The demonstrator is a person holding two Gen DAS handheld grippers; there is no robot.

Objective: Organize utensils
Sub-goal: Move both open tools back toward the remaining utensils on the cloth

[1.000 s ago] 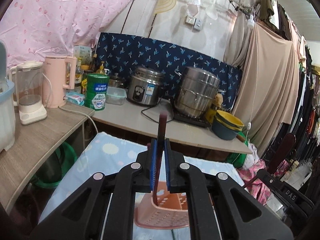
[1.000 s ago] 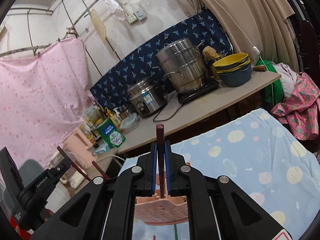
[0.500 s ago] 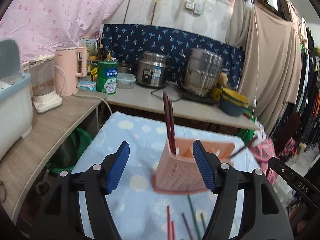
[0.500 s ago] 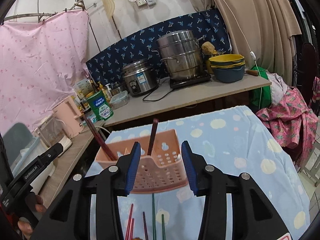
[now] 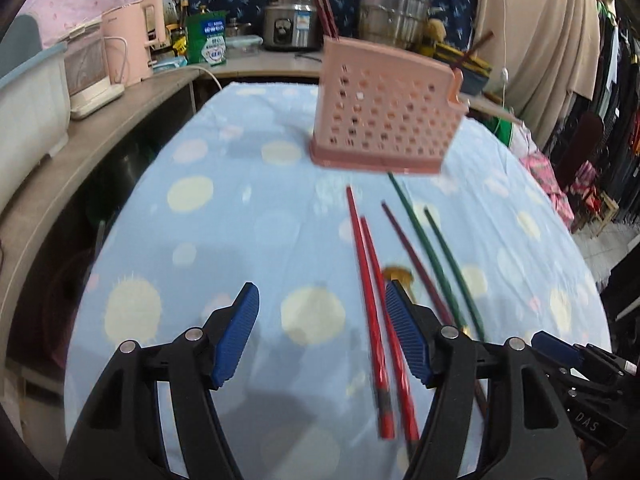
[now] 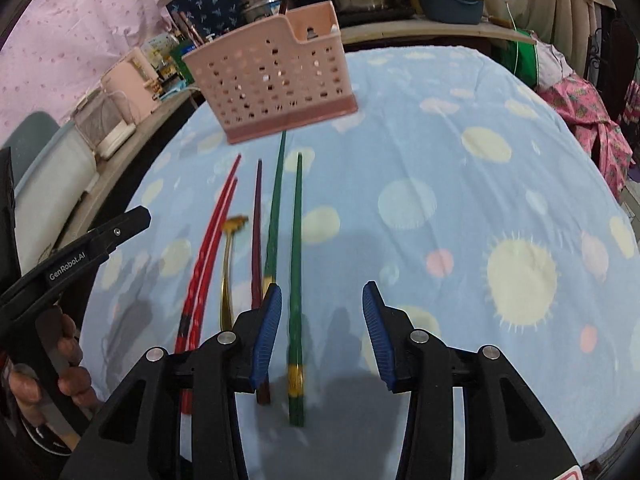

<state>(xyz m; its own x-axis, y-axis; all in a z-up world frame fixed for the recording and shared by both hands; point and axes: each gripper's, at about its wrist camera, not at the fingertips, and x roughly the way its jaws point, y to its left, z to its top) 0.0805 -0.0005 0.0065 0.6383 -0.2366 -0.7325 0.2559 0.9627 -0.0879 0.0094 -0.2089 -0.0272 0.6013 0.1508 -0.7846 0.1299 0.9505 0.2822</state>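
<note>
Pink perforated caddy stands upright at the far end of the blue spotted cloth. Looks like light, stiff plastic, so it would likely tip or slide if a stick is jammed in at an angle. It already has dark red chopsticks standing in its left compartment, plus one stick leaning out at the right end.

Loose utensils lie on the cloth near the grippers, roughly parallel, tips toward the caddy:
- two green chopsticks, longest of the set
- red pair, touching along their length, ridged grip section at the near ends
- single dark maroon chopstick between the gold piece and the greens
- small gold fork or spoon; head blurred, can't tell which

Handling guess: all light, rigid, thin and smooth, so they'll likely roll or pivot in the pads. Soft cloth gives a little, which should help the pads get under. Best hold is probably the thicker square near end, not the tapered tip; the ridged section on the reds should grip better.

Left gripper: jaws wide apart, nothing held, red pair lying below the gap near the right pad. Right gripper: partly open, empty, one green chopstick between the pads, not touched.
</note>
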